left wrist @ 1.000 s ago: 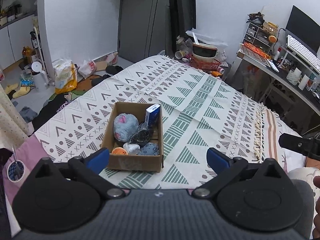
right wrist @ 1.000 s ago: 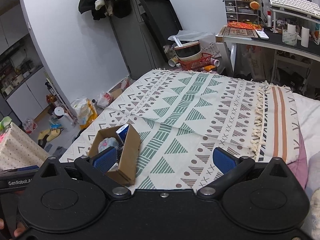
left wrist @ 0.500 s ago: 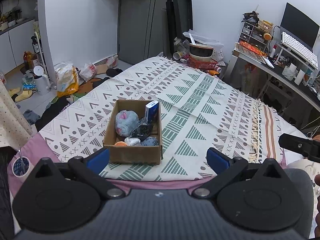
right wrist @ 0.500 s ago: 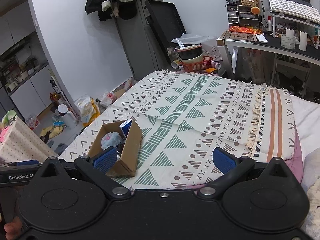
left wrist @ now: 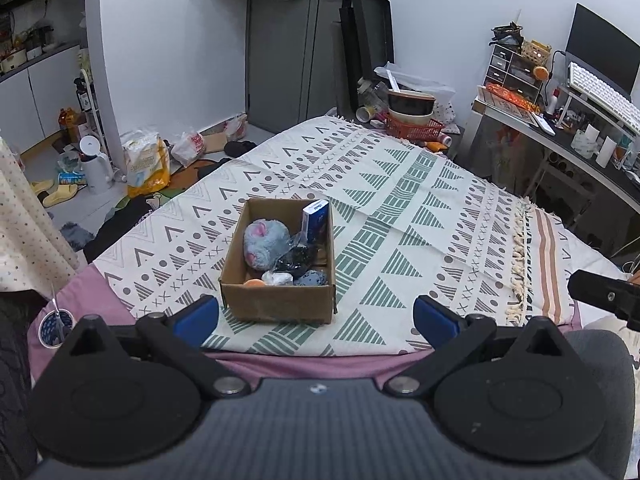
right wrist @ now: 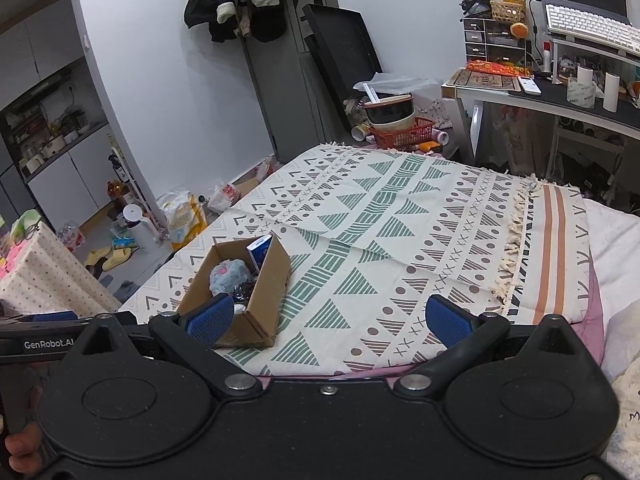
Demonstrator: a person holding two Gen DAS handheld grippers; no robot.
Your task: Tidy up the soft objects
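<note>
A brown cardboard box [left wrist: 276, 302] sits near the front edge of a bed with a patterned blanket [left wrist: 400, 216]. Inside lie a fluffy blue-pink plush [left wrist: 264, 242], a dark bagged item [left wrist: 298, 259], a small orange thing [left wrist: 253, 283], a grey-blue soft piece [left wrist: 314, 278] and an upright blue carton [left wrist: 316, 220]. My left gripper [left wrist: 316, 316] is open, held back just short of the box. My right gripper [right wrist: 330, 316] is open too; the box [right wrist: 260, 292] lies behind its left fingertip, with the plush [right wrist: 228, 274] showing inside.
A desk [right wrist: 560, 100] with keyboard and paper rolls stands at the right. A red basket [right wrist: 400, 130] with bowls sits beyond the bed's far end. Bags, slippers and a white kettle [left wrist: 94, 166] litter the floor at left. A dotted cloth-covered block [right wrist: 44, 276] stands left.
Both grippers have drawn back and up from the bed, so the box looks smaller and farther off. Both stay open and nothing has been picked up.
</note>
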